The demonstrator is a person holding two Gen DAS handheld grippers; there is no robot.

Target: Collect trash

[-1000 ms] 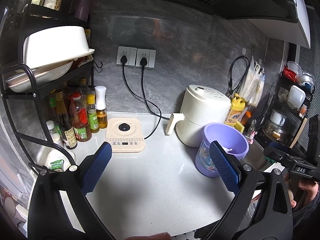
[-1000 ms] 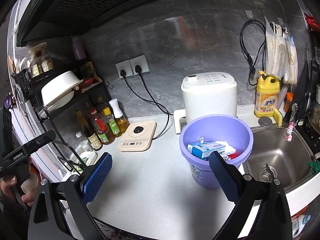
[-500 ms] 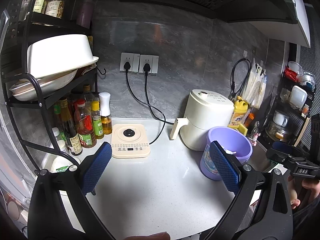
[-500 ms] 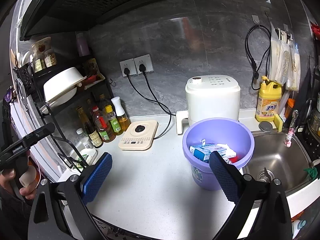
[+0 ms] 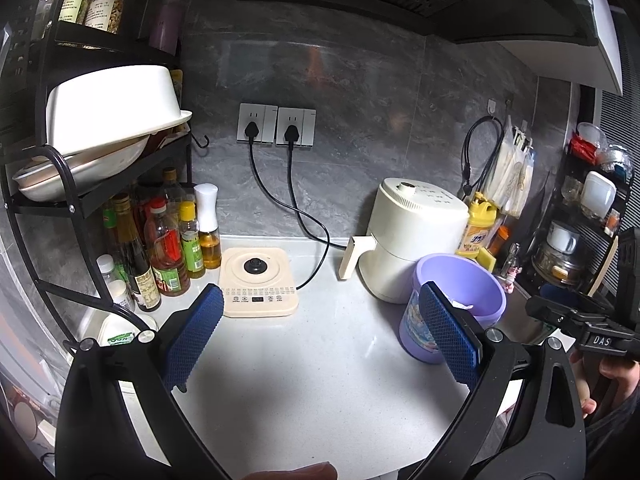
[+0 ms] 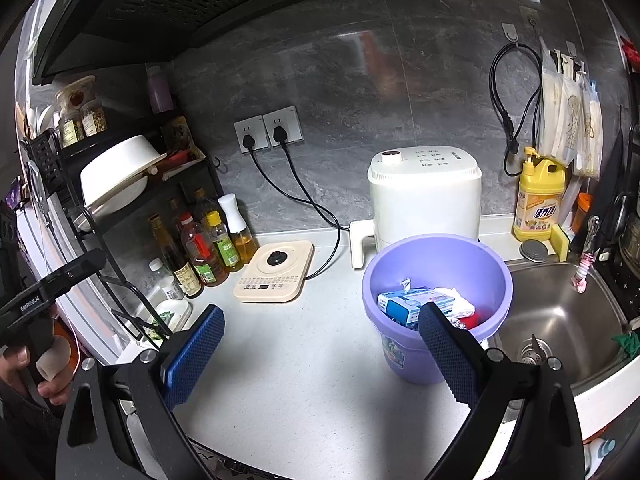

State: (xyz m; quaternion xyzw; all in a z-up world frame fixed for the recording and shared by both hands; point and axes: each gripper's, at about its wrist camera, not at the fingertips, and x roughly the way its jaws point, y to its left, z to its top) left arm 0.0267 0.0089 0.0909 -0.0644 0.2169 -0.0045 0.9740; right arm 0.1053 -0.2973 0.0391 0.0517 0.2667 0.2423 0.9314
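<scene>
- Two claws were in my hands, and both stood with their blue-padded fingers spread wide apart, nothing between them: the left claw [image 5: 320, 336] and the right claw [image 6: 318, 354], each held above the pale speckled stone countertop [image 5: 312, 368].
- Ahead of the right claw, partly behind its right finger [image 6: 448, 356], stood the round lilac plastic bucket [image 6: 400, 272], just beside the steel sink [image 6: 568, 320] on that side.
- Inside the bucket I could see the trash: a blue-and-white carton [image 6: 404, 304], crumpled white paper [image 6: 458, 300] and a red scrap [image 6: 474, 320] next to it.
- From the left claw, the same bucket [image 5: 472, 280] sat behind the right finger [image 5: 448, 340], with only a bit of white paper [image 5: 460, 304] showing over the rim.
- Just behind the bucket stood a white cylindrical air fryer [image 6: 424, 196], its handle pointing left.
- Straight ahead of the left claw, near its left finger [image 5: 192, 340], lay a flat cream square appliance with a black knob [image 5: 260, 280], its cord running to the grey wall sockets [image 5: 276, 124].
- Further left of that, a cluster of oil and sauce bottles [image 5: 168, 240] stood under a black wire rack [image 5: 80, 200] that carried an upturned white bowl [image 5: 108, 108].
- A yellow detergent bottle [image 6: 540, 196] stood far right, beyond the sink.
</scene>
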